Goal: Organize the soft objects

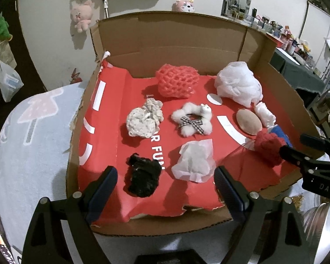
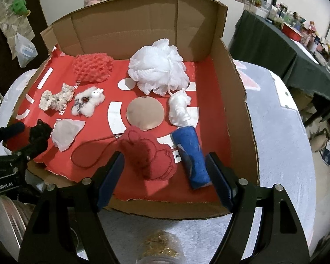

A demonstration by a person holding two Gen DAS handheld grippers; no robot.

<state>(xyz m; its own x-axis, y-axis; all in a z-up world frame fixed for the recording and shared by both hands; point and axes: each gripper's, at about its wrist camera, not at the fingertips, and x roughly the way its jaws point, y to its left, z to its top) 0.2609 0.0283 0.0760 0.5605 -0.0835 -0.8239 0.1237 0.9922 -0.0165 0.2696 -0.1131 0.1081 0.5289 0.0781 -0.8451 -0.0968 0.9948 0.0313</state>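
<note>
Inside the box: soft items spread over a red liner sheet [image 1: 112, 101] in an open cardboard box [image 1: 176, 35].
Black fuzzy item [image 1: 143, 177]: lower centre of left wrist view, just ahead of the left gripper [image 1: 165, 183], nearer its left finger; not touching.
White tissue pad [image 1: 194, 160]: right of the black item, ahead of the left gripper's right finger, apart from it.
Left gripper state: fingers wide apart, nothing betw. them, hovering over the box's near edge.
Red plush [image 2: 149, 154]: lower centre of right wrist view, w/ a red cord looping off to the left; lies ahead of the right gripper [image 2: 165, 176], closer to its left finger.
Blue roll [image 2: 191, 154]: just right of the red plush, tilted, its lower end close to the right finger; contact can't be told.
Right gripper state: fingers apart, nothing clamped.
Tan round pad [image 2: 145, 113]: centre of frame, right above the red plush.
Small white wad [image 2: 179, 107]: right of the tan pad.
White mesh pouf [image 2: 158, 70]: upper centre, near the back wall.
Pink-red net sleeve [image 2: 93, 68]: upper left.
Cream scrunchie [image 2: 56, 98]: mid left.
White fluffy bunny piece [image 2: 89, 102]: beside the scrunchie, w/ a checked bow.
Surface: box sits on a pale printed cloth [image 1: 33, 132].
</note>
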